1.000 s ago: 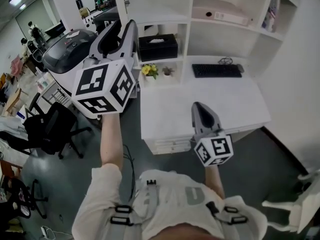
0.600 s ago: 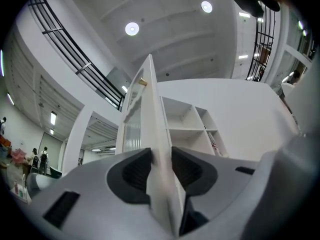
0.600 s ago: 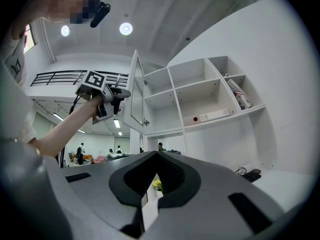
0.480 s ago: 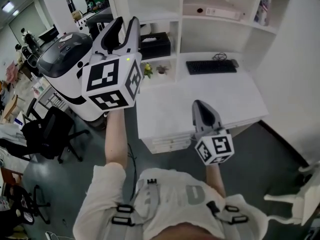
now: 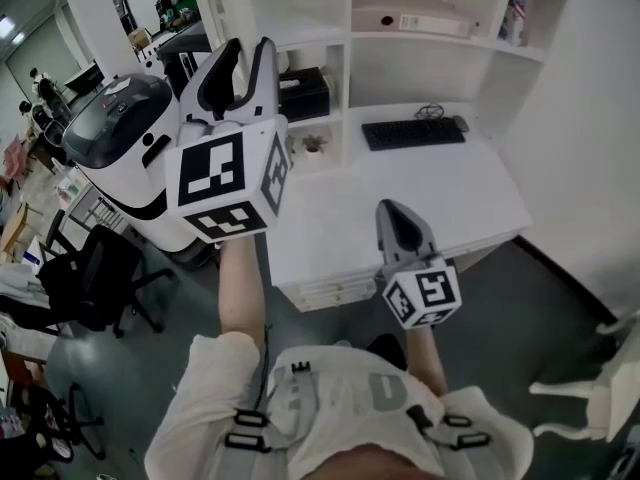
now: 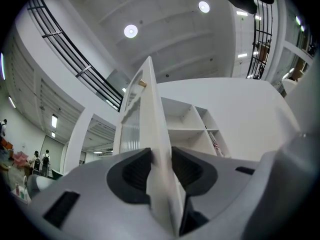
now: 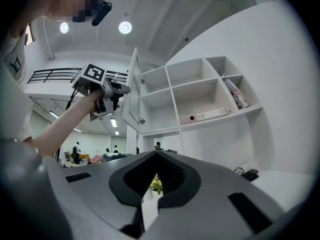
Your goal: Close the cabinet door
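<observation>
The white cabinet door (image 6: 150, 114) stands open, edge-on in the left gripper view, with a small brass knob (image 6: 142, 83) on it. My left gripper (image 6: 161, 156) is shut on the door's edge, one pad pressing each face. In the right gripper view the door (image 7: 132, 96) swings out from the open shelves (image 7: 200, 99), and the left gripper (image 7: 120, 90) clamps its outer edge. In the head view the left gripper (image 5: 248, 53) is raised high. My right gripper (image 5: 400, 218) hangs low over the desk, shut on nothing, its tips meeting (image 7: 156, 156).
A white desk (image 5: 400, 188) below the shelves carries a keyboard (image 5: 412, 133), a black box (image 5: 303, 93) and a small flower pot (image 5: 312, 145). A white and black machine (image 5: 120, 138) and an office chair (image 5: 90, 268) stand at left. People stand far back.
My left gripper has drifted a little to the right in the head view, still clamped on the door. The right gripper has stayed where it was.
</observation>
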A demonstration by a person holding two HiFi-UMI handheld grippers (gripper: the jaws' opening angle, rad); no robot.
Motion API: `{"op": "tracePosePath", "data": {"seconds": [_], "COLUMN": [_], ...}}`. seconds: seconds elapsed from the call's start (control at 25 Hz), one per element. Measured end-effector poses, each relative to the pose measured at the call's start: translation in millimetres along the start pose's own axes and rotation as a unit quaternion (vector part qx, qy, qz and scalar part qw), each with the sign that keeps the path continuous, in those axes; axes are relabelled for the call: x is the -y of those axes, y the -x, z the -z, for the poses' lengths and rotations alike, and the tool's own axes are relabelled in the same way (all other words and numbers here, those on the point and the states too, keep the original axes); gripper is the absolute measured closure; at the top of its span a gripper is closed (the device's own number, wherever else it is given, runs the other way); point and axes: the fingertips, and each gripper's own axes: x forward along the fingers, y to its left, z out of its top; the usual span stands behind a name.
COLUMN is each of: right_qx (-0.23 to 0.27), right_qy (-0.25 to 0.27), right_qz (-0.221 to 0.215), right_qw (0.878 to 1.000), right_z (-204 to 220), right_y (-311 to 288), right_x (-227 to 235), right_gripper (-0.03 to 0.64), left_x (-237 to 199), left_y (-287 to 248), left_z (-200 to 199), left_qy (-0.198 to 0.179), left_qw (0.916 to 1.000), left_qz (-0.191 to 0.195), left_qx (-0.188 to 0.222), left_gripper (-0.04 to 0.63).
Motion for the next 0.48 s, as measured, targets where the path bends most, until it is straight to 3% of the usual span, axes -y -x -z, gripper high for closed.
{"op": "tracePosePath", "data": {"seconds": [0.48], "right_qx": [-0.034], "right_qy": [-0.015], "right_qz": [-0.082], "right_qw": [0.996], "right_z": [5], "right_y": [-8], "right_x": [30], "right_gripper": [0.615], "left_x": [18], "left_y": [-22], "left_z": [5], "left_qy": [-0.004], "left_qw": [0.9975], "left_qz": [-0.057], "left_qx": [-0.041], "left_gripper": [0.474]}}
